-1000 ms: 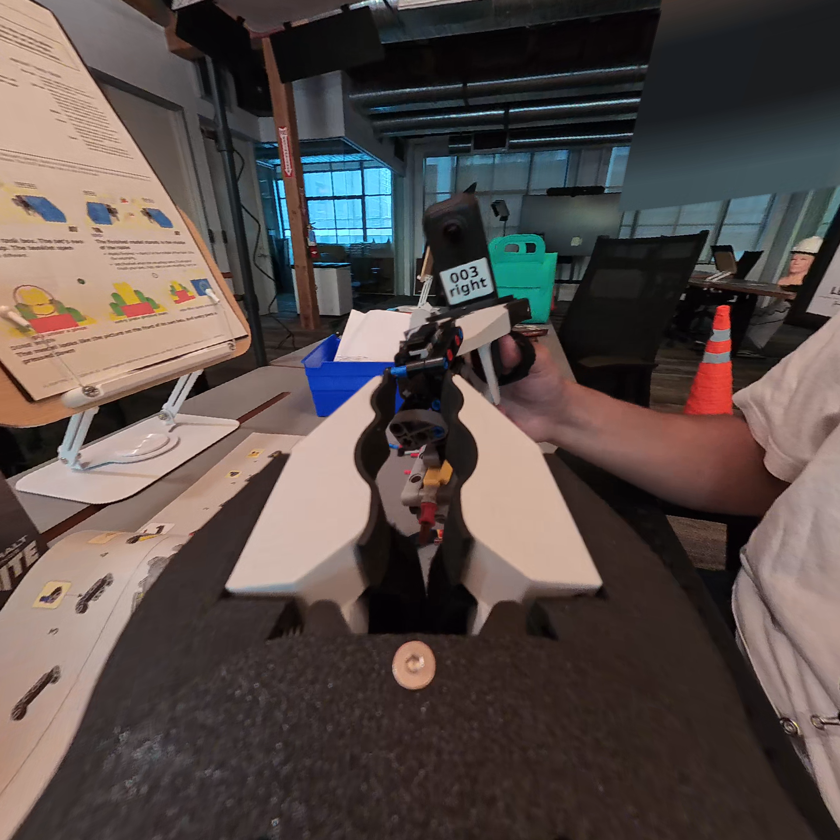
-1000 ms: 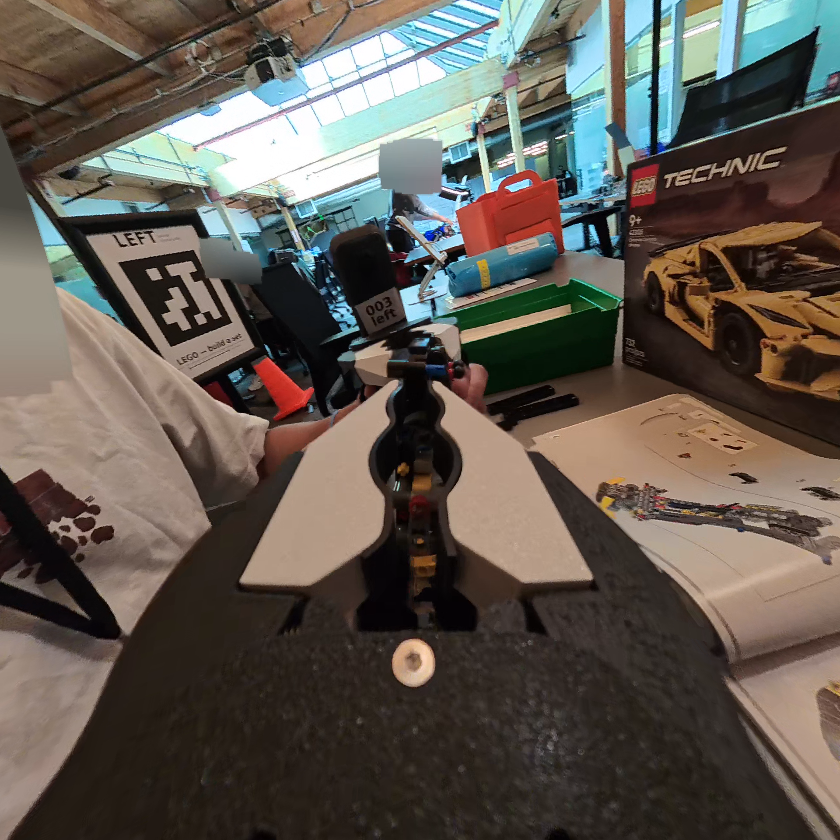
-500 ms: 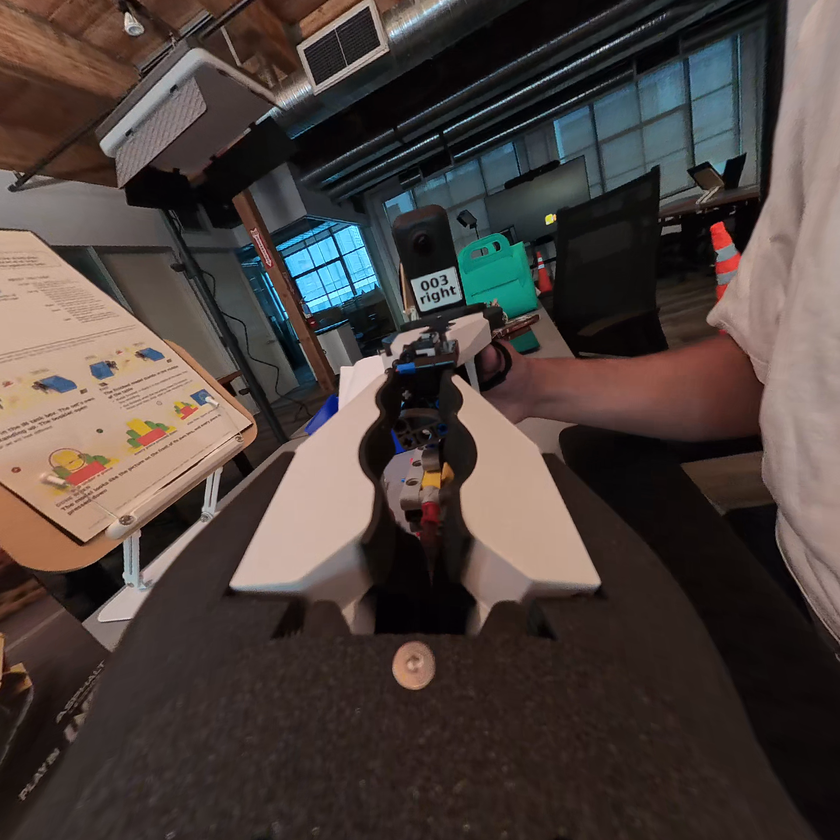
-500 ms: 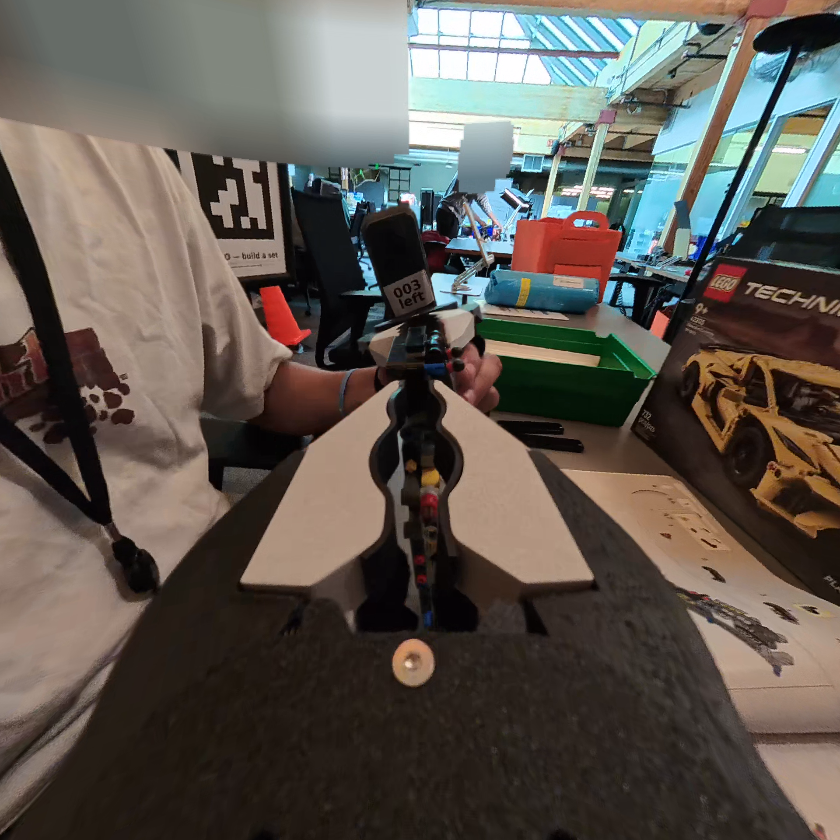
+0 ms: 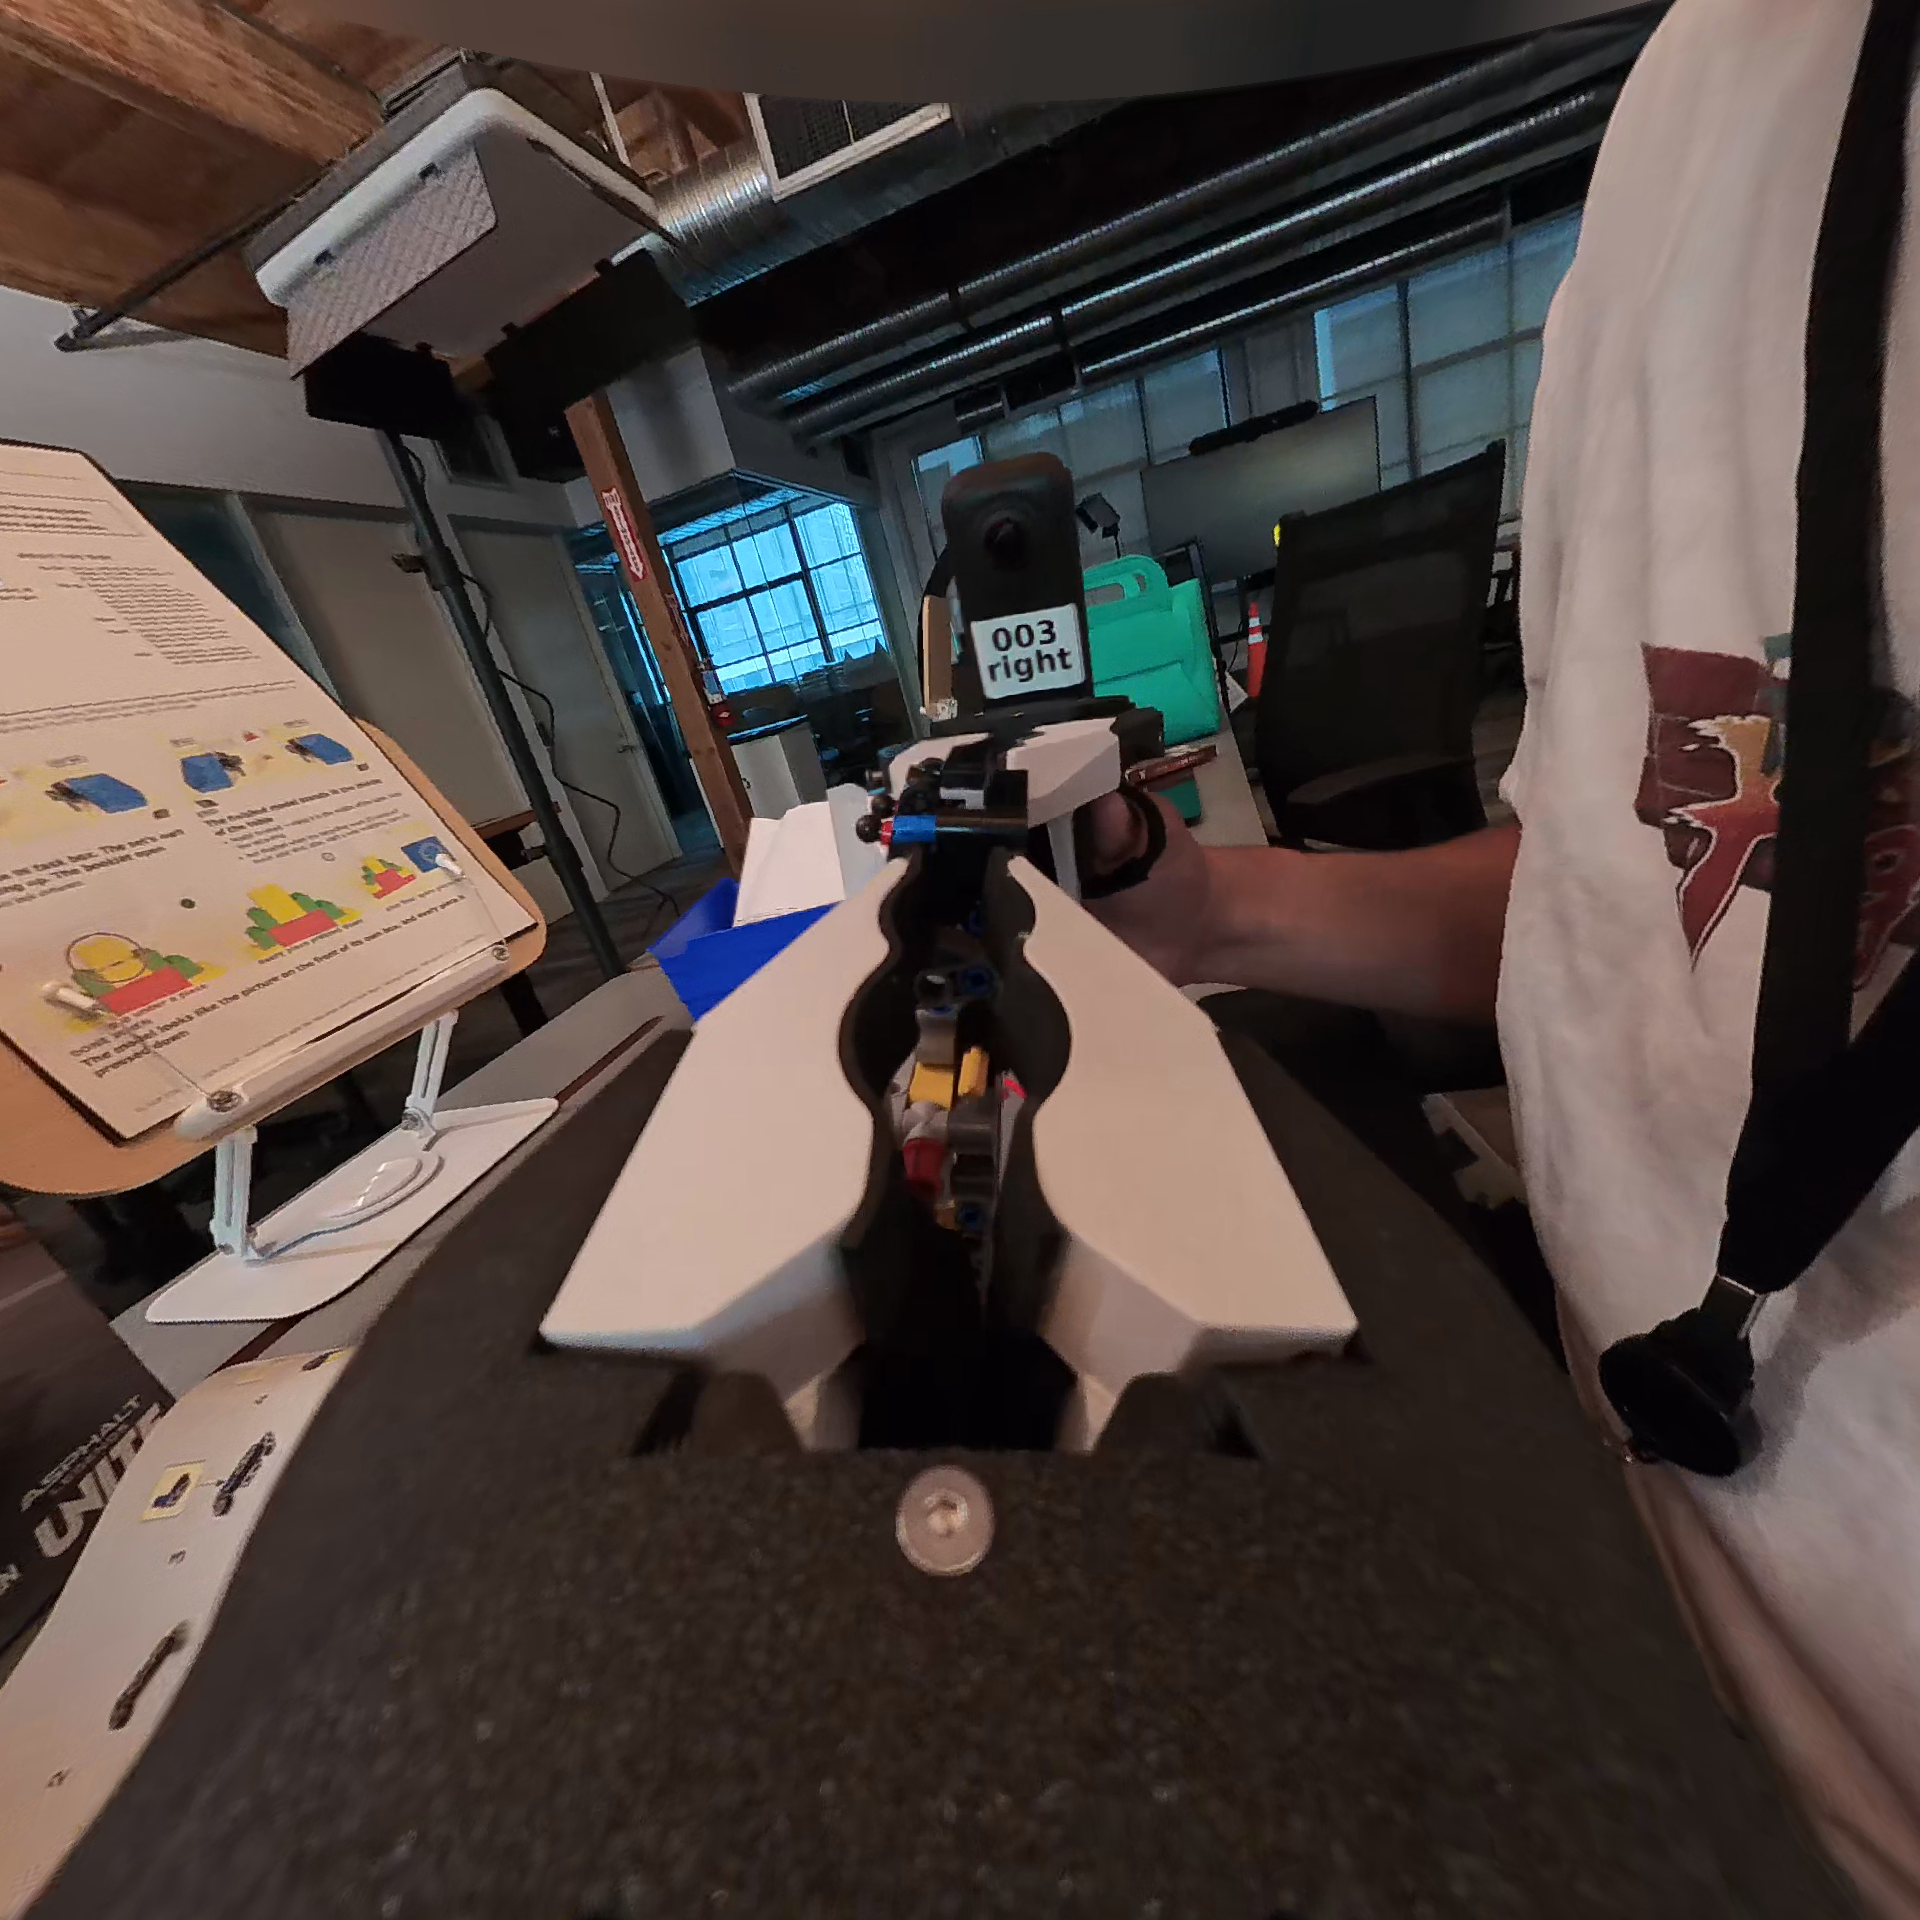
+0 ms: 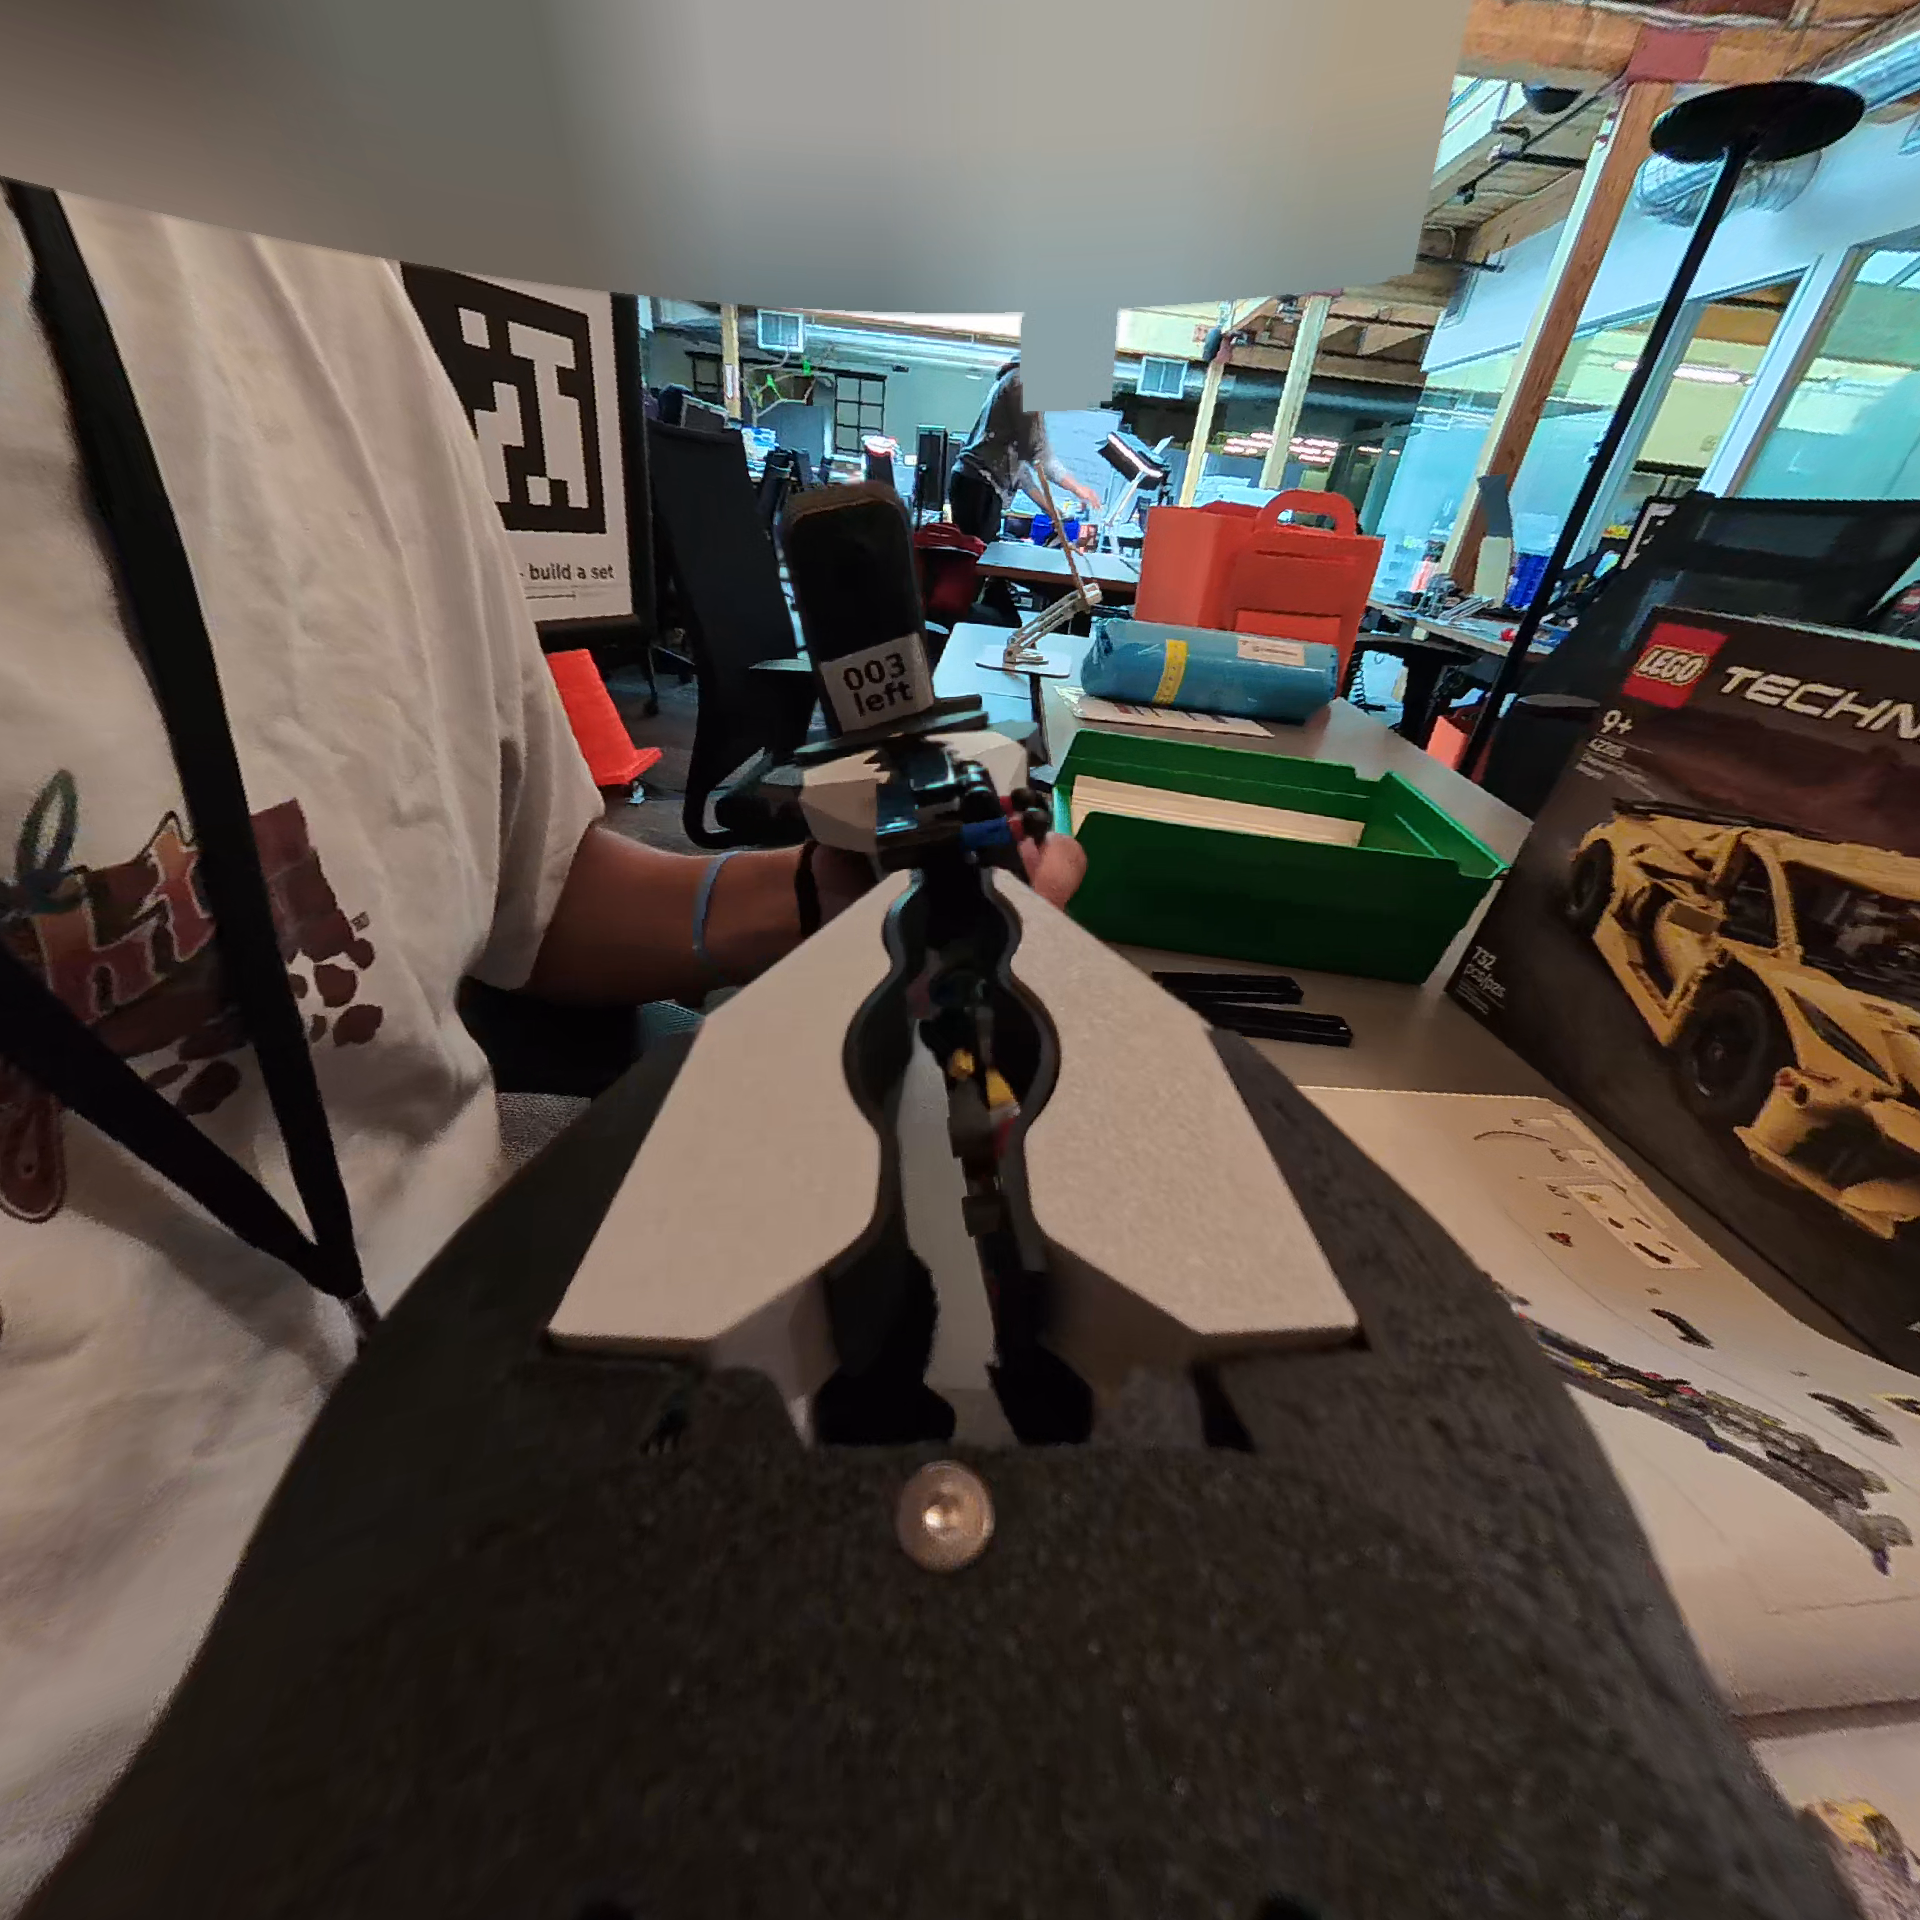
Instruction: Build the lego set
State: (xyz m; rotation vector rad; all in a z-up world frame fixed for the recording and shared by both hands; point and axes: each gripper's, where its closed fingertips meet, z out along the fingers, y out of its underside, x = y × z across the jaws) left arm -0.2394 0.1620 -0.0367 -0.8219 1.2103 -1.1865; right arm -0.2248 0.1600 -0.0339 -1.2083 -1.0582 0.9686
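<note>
While raised off the table (image 6: 1382, 1049) in front of a white-shirted torso (image 5: 1704, 935), held nose to nose: left gripper (image 5: 951, 883) and right gripper (image 6: 951, 888), each closed to a narrow slit on opposite ends of one lego assembly (image 5: 951, 1101). Seen along the left fingers (image 5: 758, 1122): black beams with yellow, red, grey and blue pieces, running forward past the tips to a blue pin beside the far gripper. Seen in the right wrist view: same assembly edge-on, slightly tilted, its far end with black ball-ended pins at the other gripper's white tips. Gripped by a hand (image 5: 1143, 883) behind the far tool in each view. Standing to the left: instruction sheet (image 5: 187, 810) on a tilted stand, blue bin (image 5: 727, 935) behind. Lying to the right: green tray (image 6: 1268, 862), lego box (image 6: 1714, 935) upright, open manual (image 6: 1621, 1299) flat, two black beams (image 6: 1257, 1008) just before the tray.
</note>
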